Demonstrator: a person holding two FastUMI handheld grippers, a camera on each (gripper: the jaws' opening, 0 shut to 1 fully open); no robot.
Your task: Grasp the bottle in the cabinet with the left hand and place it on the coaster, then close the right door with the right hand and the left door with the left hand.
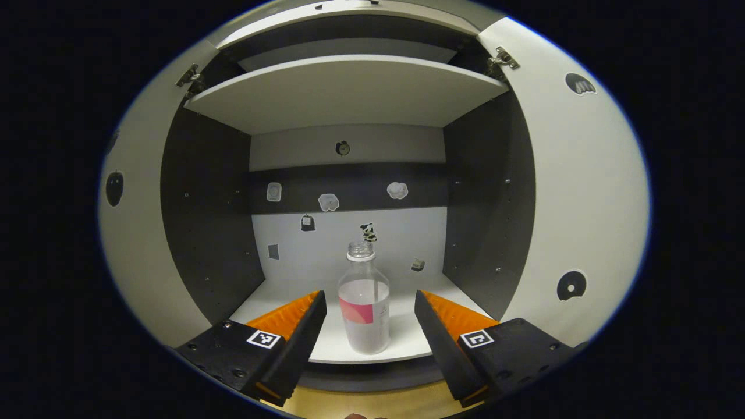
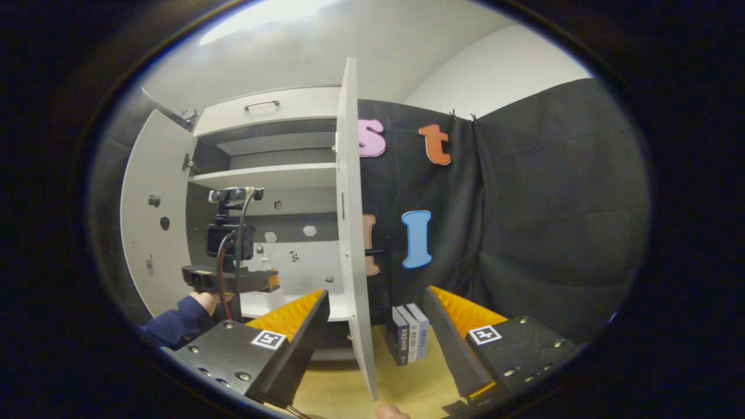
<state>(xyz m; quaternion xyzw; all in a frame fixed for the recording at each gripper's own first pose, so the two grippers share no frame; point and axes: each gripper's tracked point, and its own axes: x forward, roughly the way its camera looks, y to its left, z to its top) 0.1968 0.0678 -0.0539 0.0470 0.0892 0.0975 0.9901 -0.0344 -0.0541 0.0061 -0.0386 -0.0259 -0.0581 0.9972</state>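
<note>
Three books (image 2: pixel 409 331) stand upright, spines outward, on a yellowish wooden table (image 2: pixel 425 381) at about six o'clock in the right gripper view. Black cloth (image 2: pixel 553 221) hangs behind them, from twelve to four o'clock.

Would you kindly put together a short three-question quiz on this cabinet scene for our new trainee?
1. True or false: the left gripper is shut on the bottle.
2. Where does the bottle stand? A) upper shelf B) cabinet floor, near the front edge C) on the books
3. Fill in: both cabinet doors are ____.

Key:
1. False; its fingers stand apart on either side of the bottle, not touching it.
2. B; the upper shelf is bare, and the books stand outside, beyond the right door.
3. Open; the left door too.
</note>
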